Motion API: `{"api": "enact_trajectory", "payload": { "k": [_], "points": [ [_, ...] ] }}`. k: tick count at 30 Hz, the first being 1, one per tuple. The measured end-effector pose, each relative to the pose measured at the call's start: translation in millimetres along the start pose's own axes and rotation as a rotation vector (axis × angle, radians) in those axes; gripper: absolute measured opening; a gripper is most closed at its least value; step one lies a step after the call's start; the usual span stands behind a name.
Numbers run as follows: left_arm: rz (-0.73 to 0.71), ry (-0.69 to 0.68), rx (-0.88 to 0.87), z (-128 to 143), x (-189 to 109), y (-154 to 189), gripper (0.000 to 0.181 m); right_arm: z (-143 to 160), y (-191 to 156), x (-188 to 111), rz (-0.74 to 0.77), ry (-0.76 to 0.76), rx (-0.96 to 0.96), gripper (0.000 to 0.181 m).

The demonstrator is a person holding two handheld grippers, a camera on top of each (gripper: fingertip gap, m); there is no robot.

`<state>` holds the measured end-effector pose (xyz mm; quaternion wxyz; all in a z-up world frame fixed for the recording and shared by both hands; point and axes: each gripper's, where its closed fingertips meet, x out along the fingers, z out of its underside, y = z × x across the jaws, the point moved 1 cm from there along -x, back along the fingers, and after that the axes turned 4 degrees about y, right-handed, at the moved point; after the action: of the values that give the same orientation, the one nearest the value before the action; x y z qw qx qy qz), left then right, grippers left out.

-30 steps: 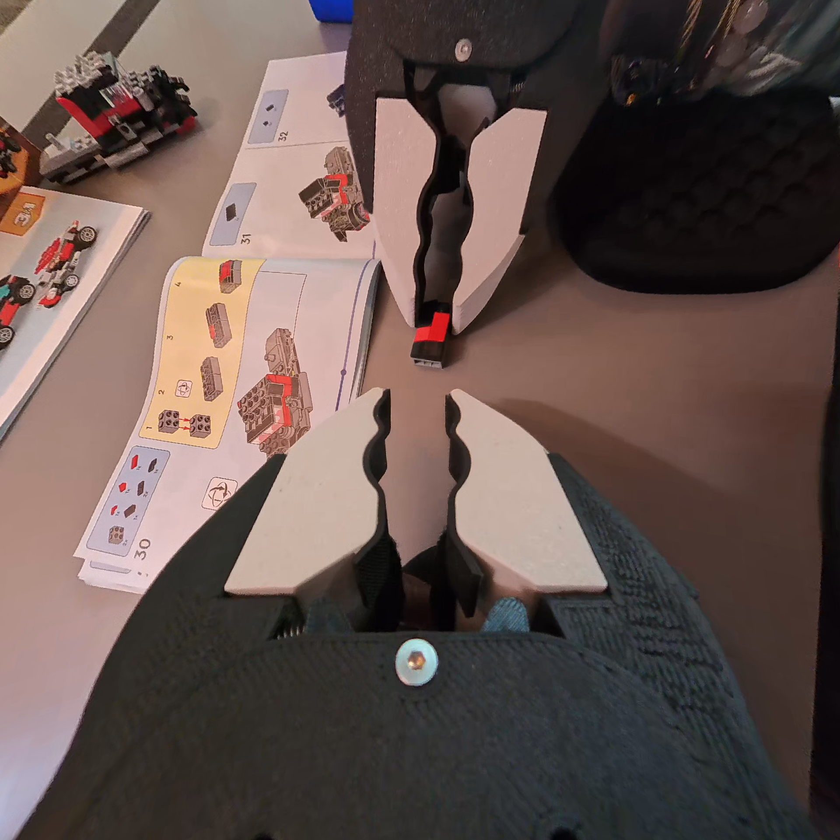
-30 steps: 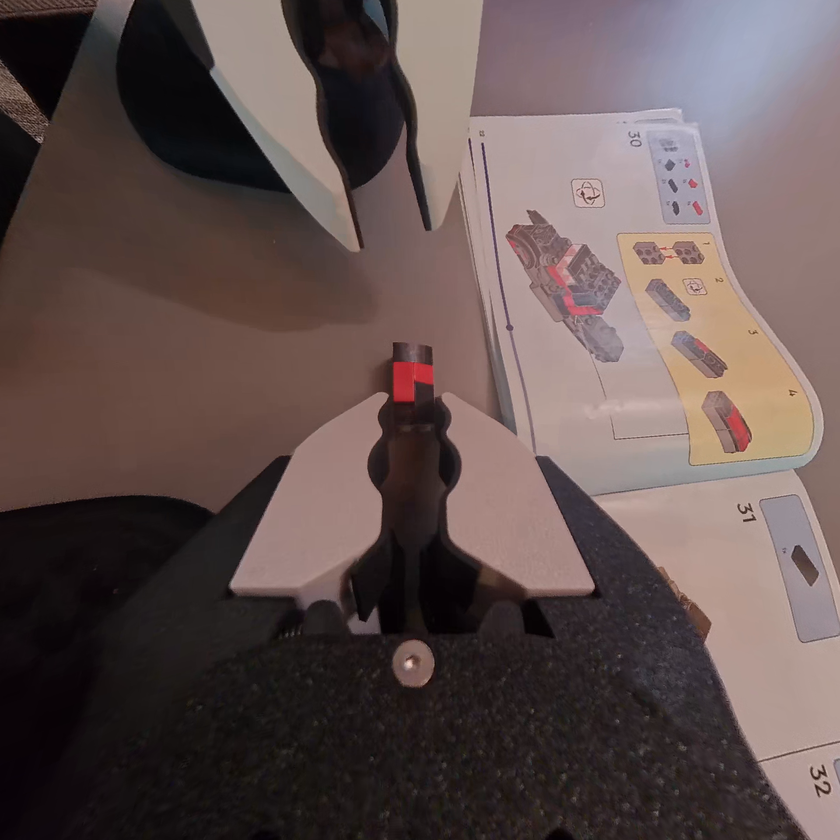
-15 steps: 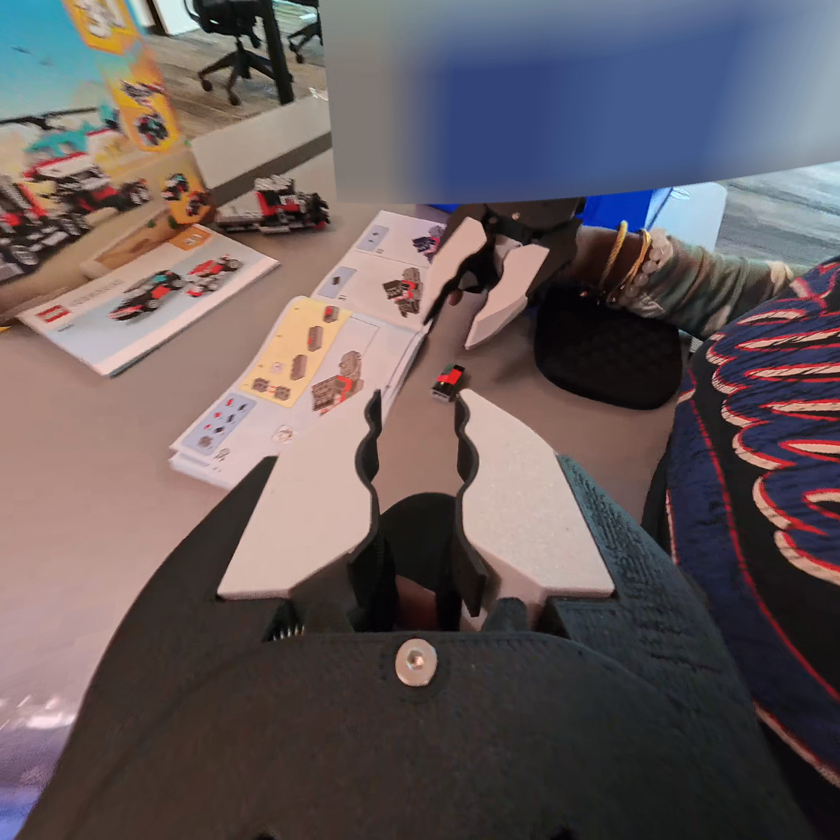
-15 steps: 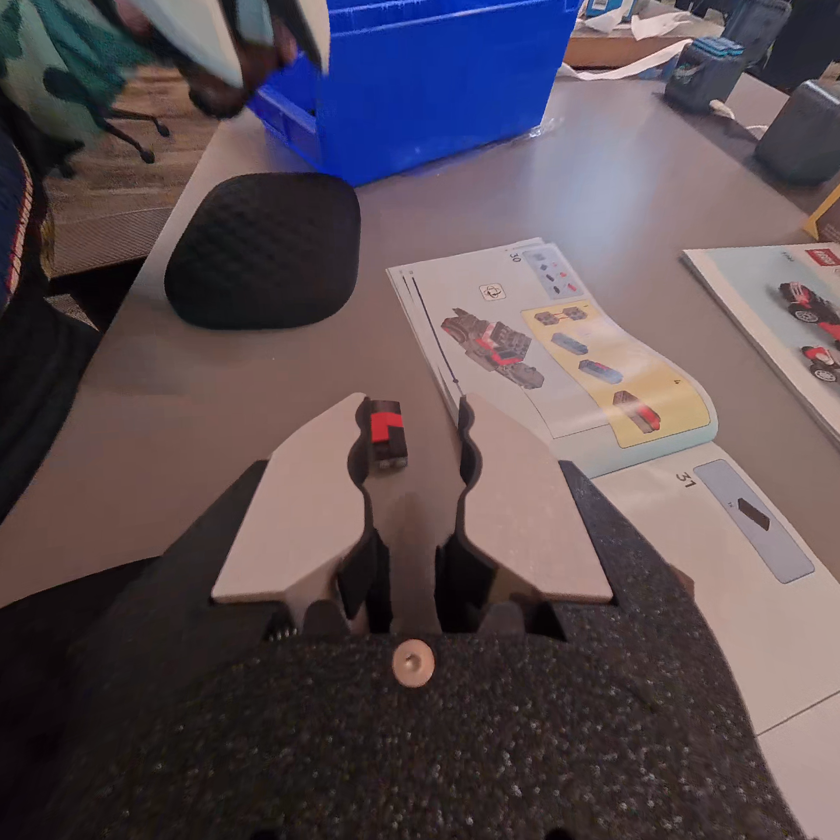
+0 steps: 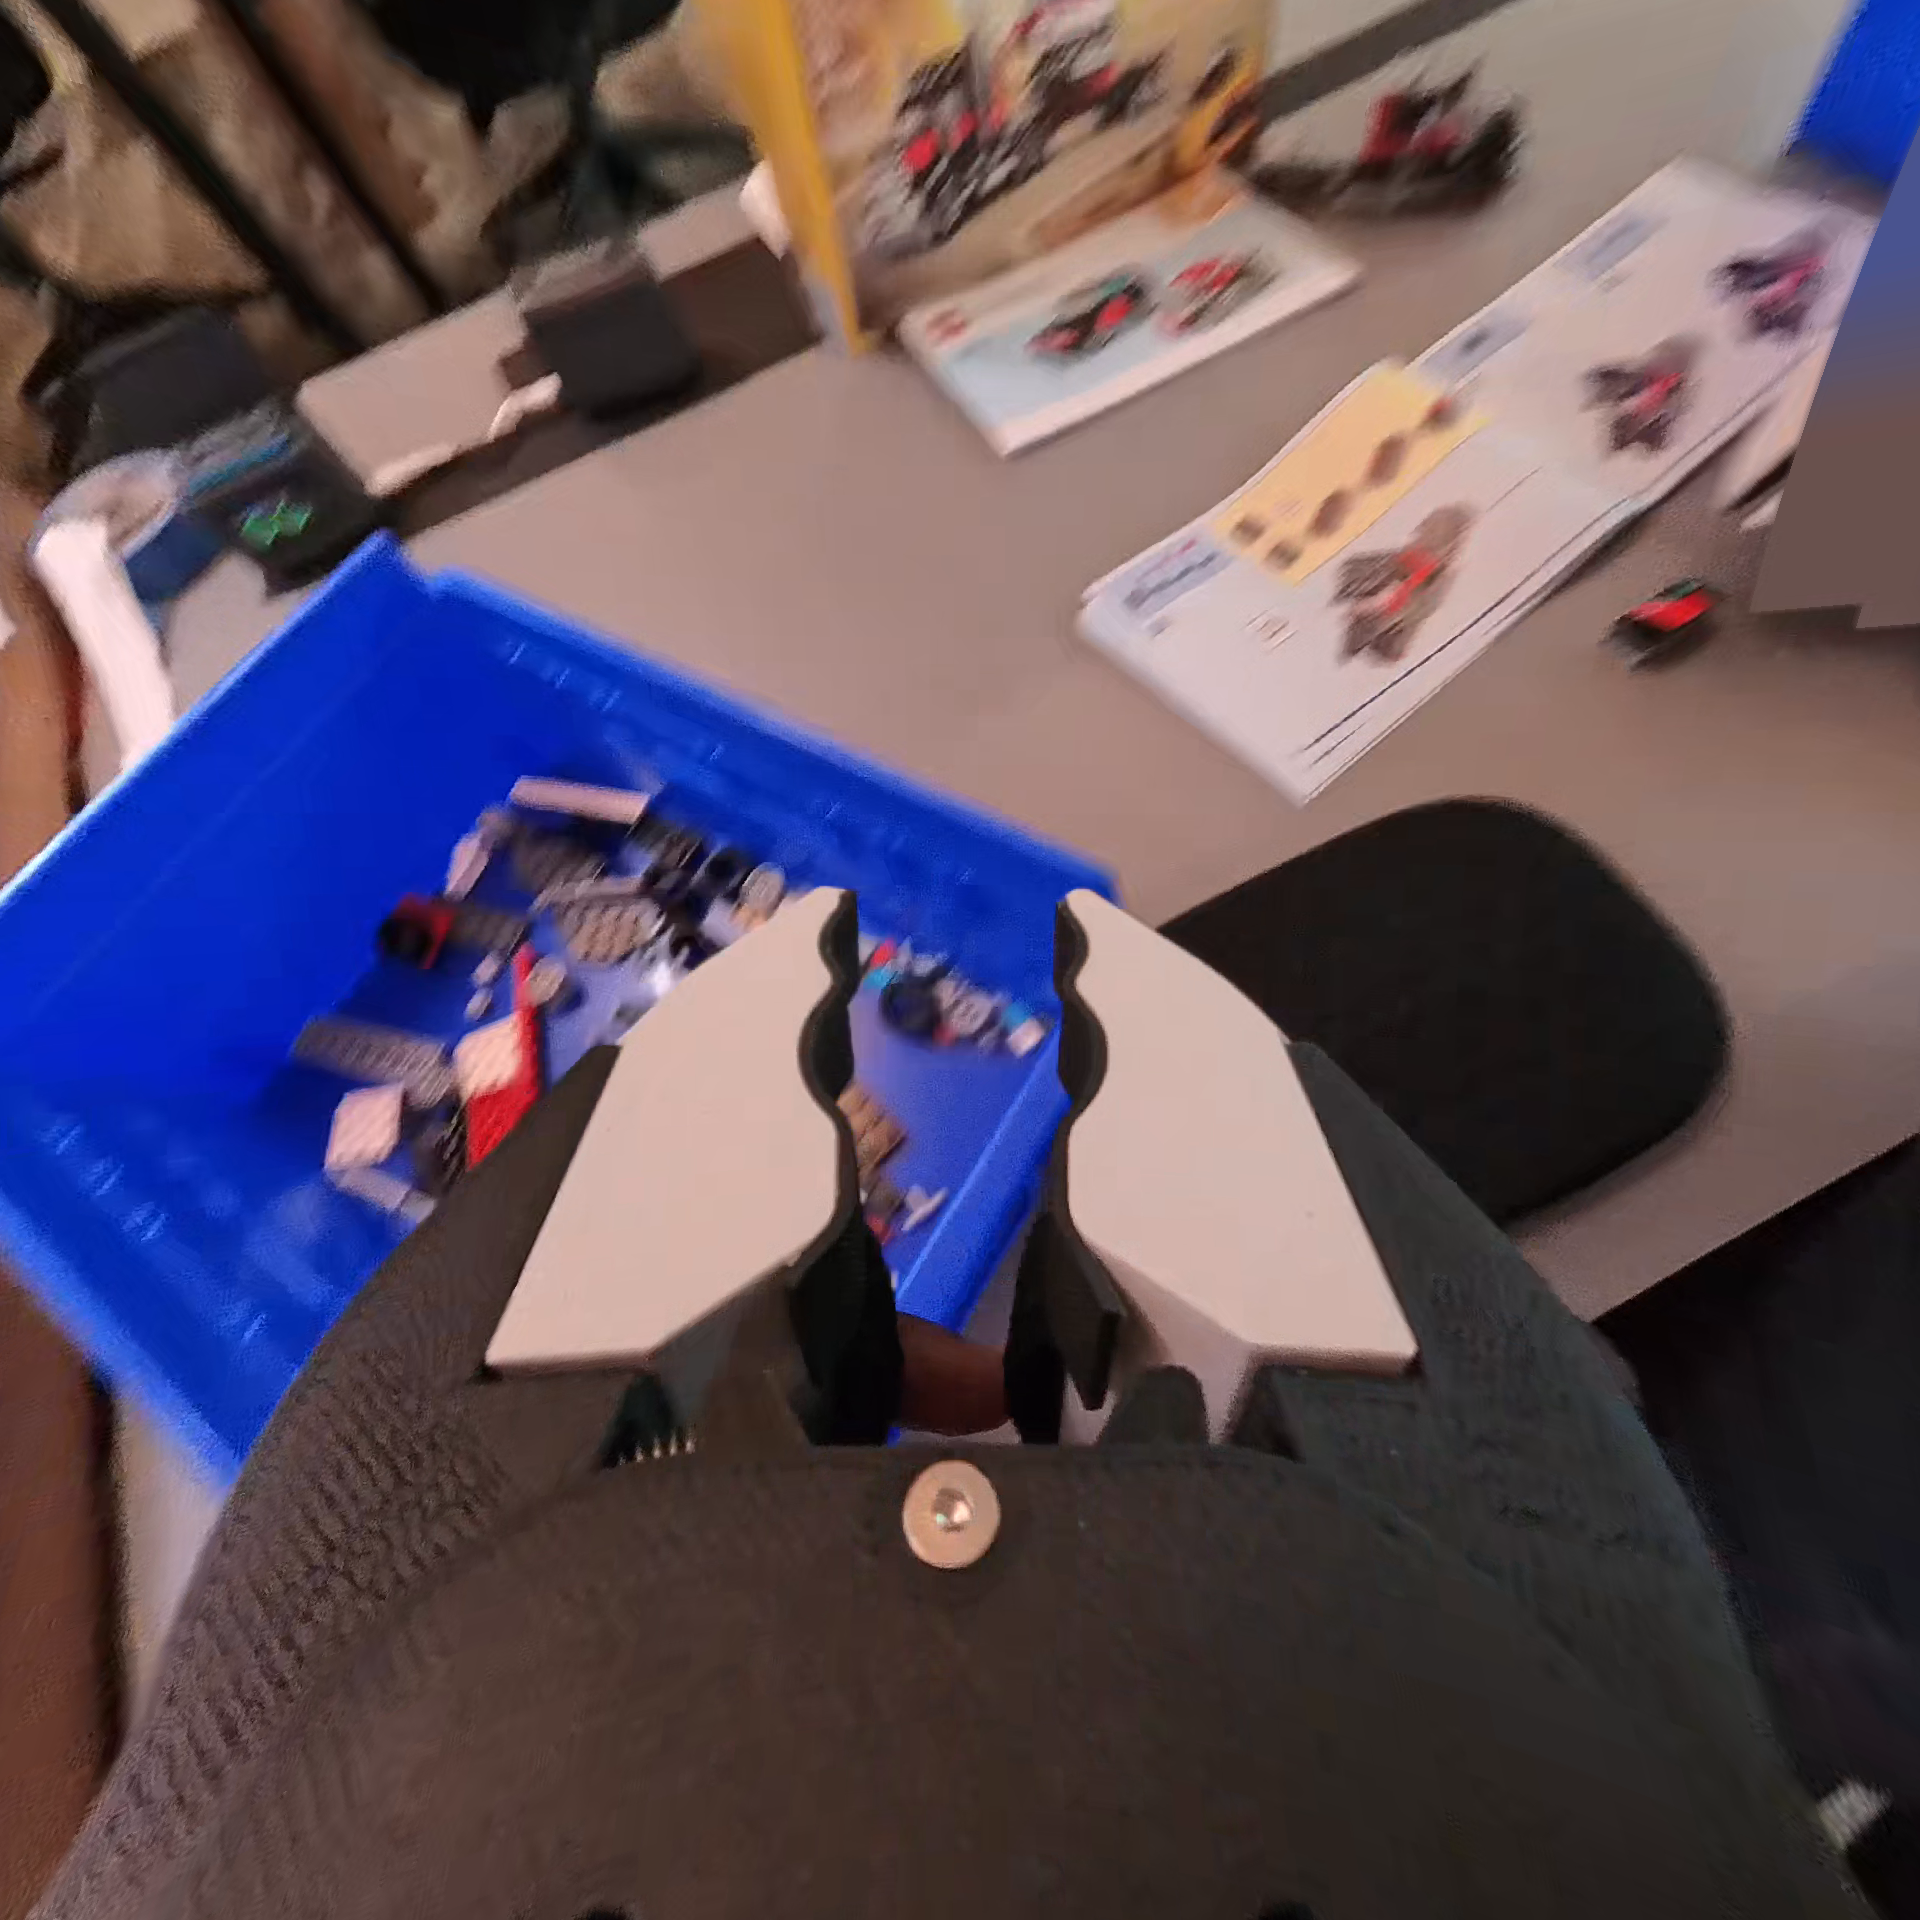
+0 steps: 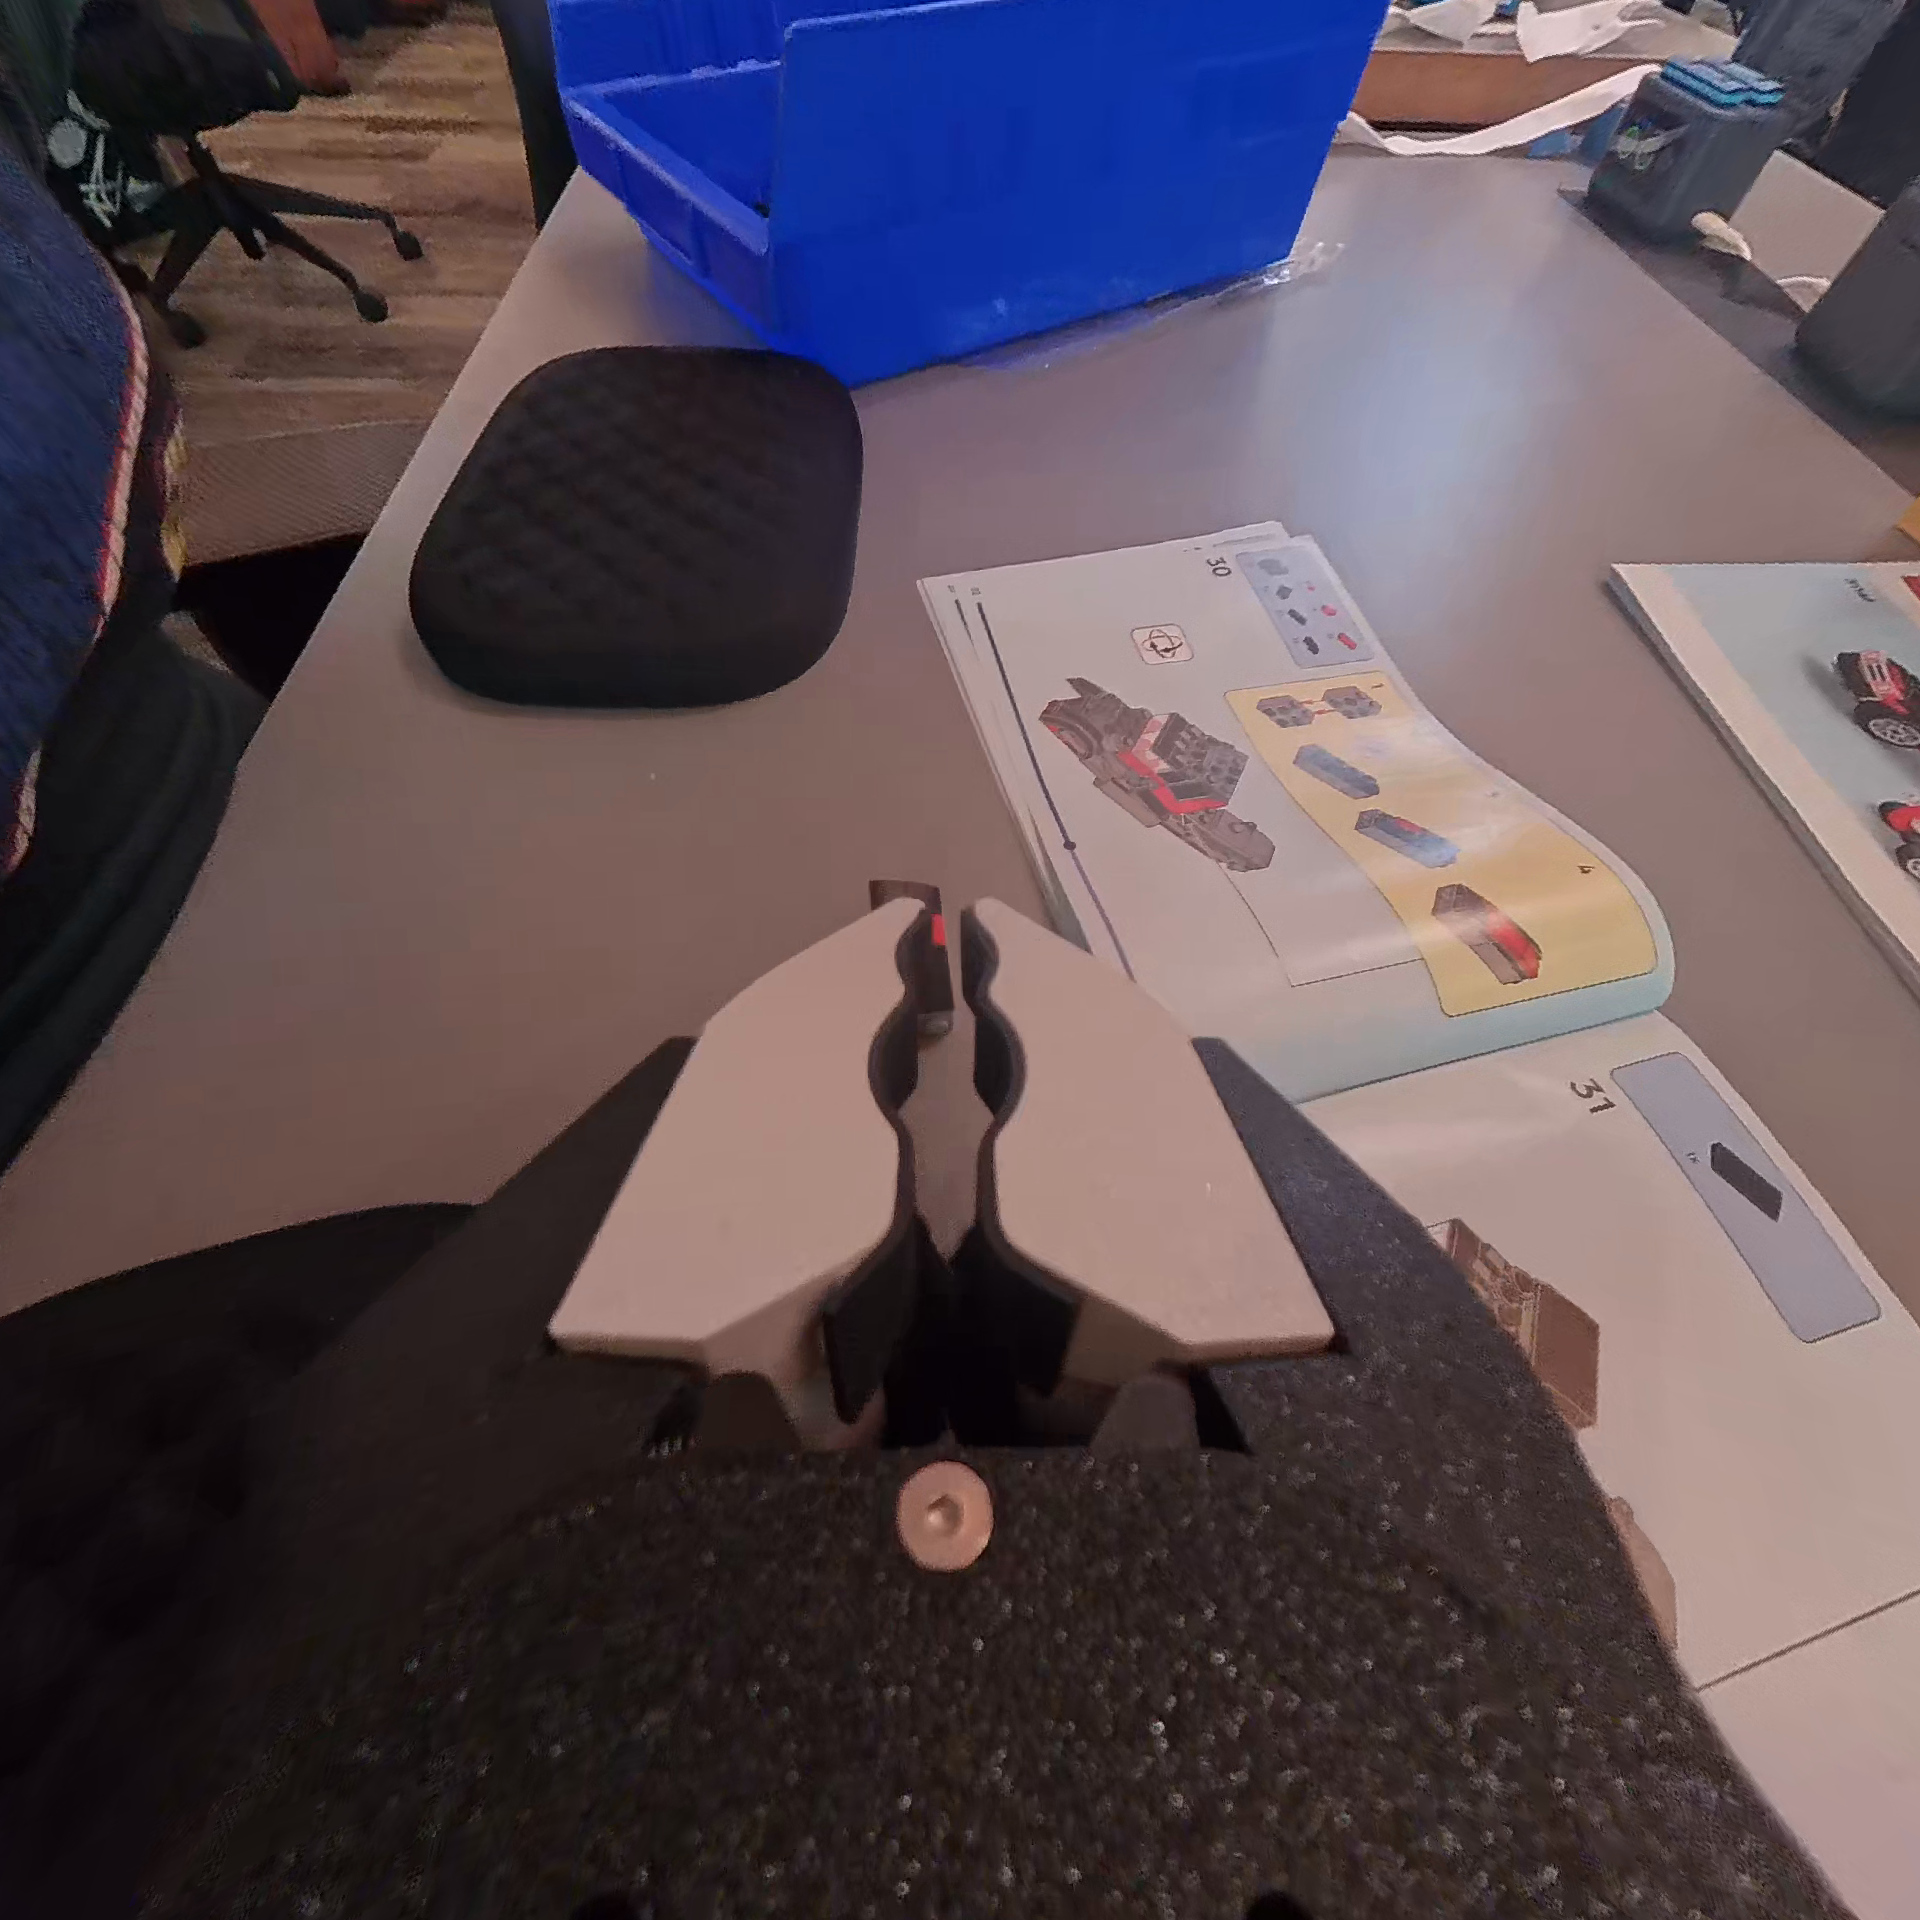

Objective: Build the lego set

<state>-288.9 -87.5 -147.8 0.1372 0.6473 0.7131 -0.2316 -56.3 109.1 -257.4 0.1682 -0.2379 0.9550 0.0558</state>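
A small red and black brick assembly (image 6: 932,951) sits between the fingertips of my right gripper (image 6: 940,914), low over the grey table (image 6: 623,831). The jaws are closed onto it. In the left wrist view the same assembly (image 5: 1662,618) shows far off by the booklet's corner. My left gripper (image 5: 956,914) is open and empty, held above the blue bin (image 5: 208,831), which holds several loose grey, black and red bricks (image 5: 499,1091). The open instruction booklet (image 6: 1299,810) lies just right of the right gripper. The left wrist view is motion-blurred.
A black quilted pad (image 6: 634,530) lies between the bin (image 6: 935,156) and the table's near edge. A second booklet (image 6: 1787,707), the set's box (image 5: 987,135) and a built red and black vehicle (image 5: 1392,145) stand farther off. Dark desk items (image 6: 1683,145) sit at the back. My hands' fingertips stand some 30 cm from each other.
My left gripper has swung away from the assembly to over the blue bin, still open. My right gripper, which had opened around the assembly, has closed on it.
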Motion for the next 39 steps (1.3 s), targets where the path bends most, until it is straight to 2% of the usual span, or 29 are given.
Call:
{"api": "enact_trajectory", "payload": {
  "k": [2, 6, 7, 8, 11, 14, 19, 23, 25, 30, 31, 32, 36, 39],
  "points": [
    [-0.062, -0.099, -0.012, 19.5, -10.8, -21.8, 0.032, 0.4, -0.8, -0.7, 0.001, -0.001, -0.016, 0.003],
    [-0.134, -0.211, -0.016, 43.9, -28.5, -53.9, 0.000, -1.6, 3.4, -2.4, 0.023, 0.018, 0.004, 0.011],
    [-0.141, -0.223, -0.018, 46.9, -31.5, -58.7, 0.000, -2.0, 4.7, -2.8, 0.025, 0.023, 0.017, 0.011],
    [-0.147, -0.235, -0.018, 49.8, -33.6, -62.4, 0.000, -3.0, 1.6, -3.4, -0.005, 0.031, 0.017, 0.003],
    [-0.185, -0.307, 0.003, 60.8, -34.3, -72.3, 0.001, -3.1, 0.1, -3.4, -0.022, 0.032, 0.017, 0.003],
    [-0.187, -0.371, 0.032, 68.8, -27.6, -76.7, 0.015, -1.8, 4.6, -2.4, 0.000, 0.021, 0.043, 0.009],
    [-0.137, -0.449, 0.032, 74.9, -16.2, -82.5, 0.027, 0.0, 5.3, -0.8, -0.008, 0.005, 0.059, 0.012],
    [-0.109, -0.440, -0.023, 74.2, -10.9, -82.2, 0.030, 0.4, 6.2, -0.5, -0.001, 0.002, 0.060, 0.012],
    [-0.097, -0.427, -0.044, 73.5, -8.4, -79.9, 0.038, 0.0, 7.6, -0.9, 0.003, 0.006, 0.071, 0.012],
    [-0.084, -0.436, -0.018, 71.3, -3.5, -83.4, 0.044, -0.7, 8.6, -1.5, -0.003, 0.013, 0.087, 0.012],
    [-0.079, -0.430, -0.010, 69.1, -3.7, -84.3, 0.029, -1.1, 8.2, -1.7, -0.002, 0.016, 0.082, 0.012],
    [-0.073, -0.410, 0.003, 65.3, -4.2, -84.4, 0.001, -1.5, 8.2, -2.0, 0.001, 0.019, 0.077, 0.012],
    [-0.092, -0.288, 0.036, 48.9, -7.4, -78.4, 0.000, -3.7, 8.3, -3.9, 0.018, 0.038, 0.058, 0.010],
    [-0.092, -0.245, 0.047, 49.4, -15.1, -70.8, 0.003, -3.9, 8.1, -4.7, 0.018, 0.043, 0.069, 0.011]
  ]
}}
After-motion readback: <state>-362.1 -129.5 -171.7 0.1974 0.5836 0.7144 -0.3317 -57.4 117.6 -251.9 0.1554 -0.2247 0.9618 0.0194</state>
